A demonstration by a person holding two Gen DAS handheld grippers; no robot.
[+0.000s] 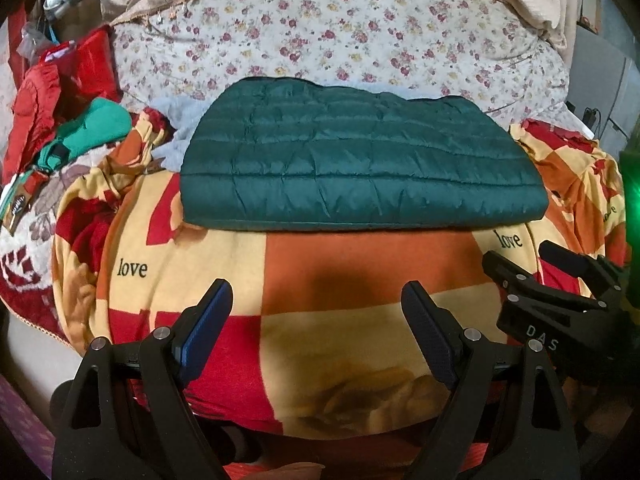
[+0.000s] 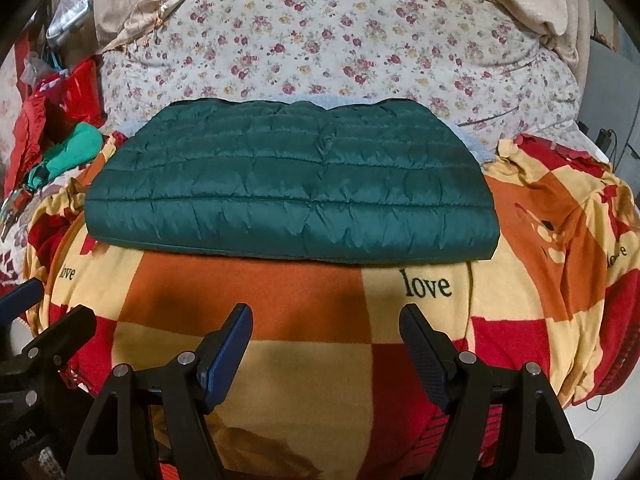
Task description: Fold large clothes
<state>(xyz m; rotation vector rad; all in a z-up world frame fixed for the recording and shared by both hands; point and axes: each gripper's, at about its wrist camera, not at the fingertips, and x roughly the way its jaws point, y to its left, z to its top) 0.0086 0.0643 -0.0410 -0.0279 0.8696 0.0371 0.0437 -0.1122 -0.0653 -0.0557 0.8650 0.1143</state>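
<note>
Close to me, my left tool [image 1: 316,320] hangs over the checked blanket [image 1: 304,276] with its two fingers spread wide and nothing between them. My right tool [image 2: 326,340] is just beside it, spread wide too and holding nothing. Both are above the orange and yellow squares, near the word "love", and neither touches the cloth.

A little farther on lies the green puffer jacket [image 2: 288,184]. It sits on the blanket, in the middle of the bed, well apart from both tools. It looks like a neat flat block, with straight sides and soft puffy rows running across. I see no sleeves or hood sticking out.

I think the folding is done, or almost done. If one more fold is wanted, I would have to reach forward and pinch the near edge at both corners. The slippery, puffy cloth might spring open.

Behind the jacket is a flowered quilt [image 1: 320,32]. Far off on my left is a pile of red and green things [image 1: 68,112].
</note>
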